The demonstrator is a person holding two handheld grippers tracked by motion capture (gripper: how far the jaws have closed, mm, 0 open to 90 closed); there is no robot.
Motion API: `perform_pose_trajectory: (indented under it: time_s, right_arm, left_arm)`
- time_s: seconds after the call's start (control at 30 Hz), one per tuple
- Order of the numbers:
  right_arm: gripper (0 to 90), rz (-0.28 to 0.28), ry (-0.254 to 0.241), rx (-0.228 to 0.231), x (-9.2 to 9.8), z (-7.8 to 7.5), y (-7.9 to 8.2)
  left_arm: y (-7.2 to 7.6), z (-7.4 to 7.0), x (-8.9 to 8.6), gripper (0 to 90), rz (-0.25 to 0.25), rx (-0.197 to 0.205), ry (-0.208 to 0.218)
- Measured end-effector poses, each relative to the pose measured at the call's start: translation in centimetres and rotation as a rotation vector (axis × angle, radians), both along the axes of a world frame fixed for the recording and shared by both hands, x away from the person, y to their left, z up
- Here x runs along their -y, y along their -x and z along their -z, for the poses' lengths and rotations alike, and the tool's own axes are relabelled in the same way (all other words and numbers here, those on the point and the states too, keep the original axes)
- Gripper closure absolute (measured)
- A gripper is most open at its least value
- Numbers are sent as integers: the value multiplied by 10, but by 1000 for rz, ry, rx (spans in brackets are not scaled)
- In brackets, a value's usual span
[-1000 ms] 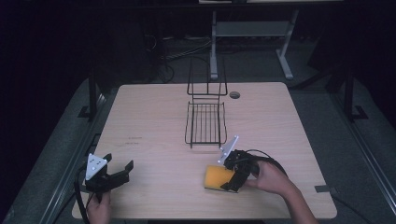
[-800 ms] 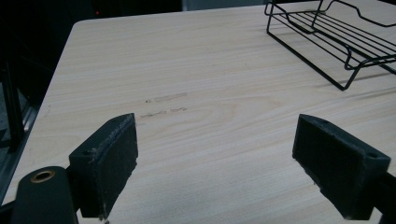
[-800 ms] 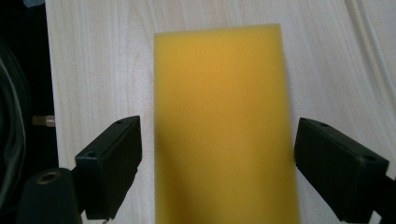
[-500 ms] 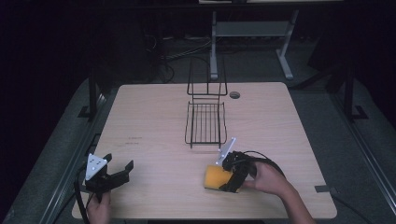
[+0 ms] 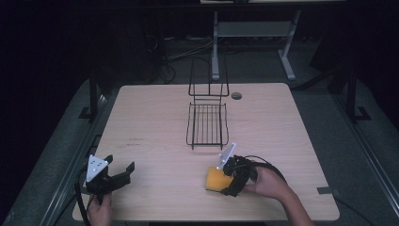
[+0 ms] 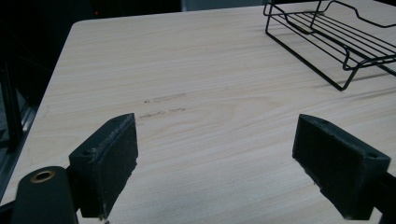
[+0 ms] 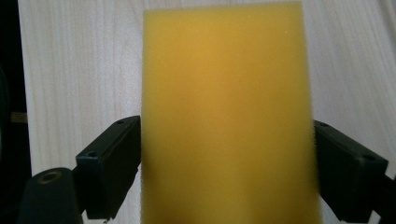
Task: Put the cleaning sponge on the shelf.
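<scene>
Little is changed since the earlier pictures: the yellow sponge and the right gripper around it are seen at nearly the same spot, shifted at most slightly, while the left gripper is held where it was.

At the near left corner of the table, the left gripper is parked with its jaws spread wide and nothing between them; in the left gripper view only bare wood is framed between its pads. Farther right, toward the middle of the table and well beyond both hands, a black wire rack stands, its raised back at the far end.

At the near right, the sponge is bracketed by the right gripper. In the right gripper view the sponge is met on both sides by the pads, so it is judged to be gripped, though it cannot be told whether it is lifted off the wood.

The pick-up is judged to be the step in hand. For the next move, a firm squeeze on the soft foam would be needed, then a clean lift before any carry, perhaps toward the rack.
</scene>
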State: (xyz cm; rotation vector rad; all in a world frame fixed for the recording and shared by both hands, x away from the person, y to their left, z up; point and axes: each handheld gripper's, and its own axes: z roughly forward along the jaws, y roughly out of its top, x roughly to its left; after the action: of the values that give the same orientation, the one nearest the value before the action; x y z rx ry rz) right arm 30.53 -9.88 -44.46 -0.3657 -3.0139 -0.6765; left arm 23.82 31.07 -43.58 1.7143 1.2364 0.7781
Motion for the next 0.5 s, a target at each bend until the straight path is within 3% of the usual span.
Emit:
perform_pose_trajectory:
  time_s: [0.5]
  right_arm:
    - [220,-16,-2,18,3,-4,1]
  left_arm:
    - [0,0,1,134,4,-4,4]
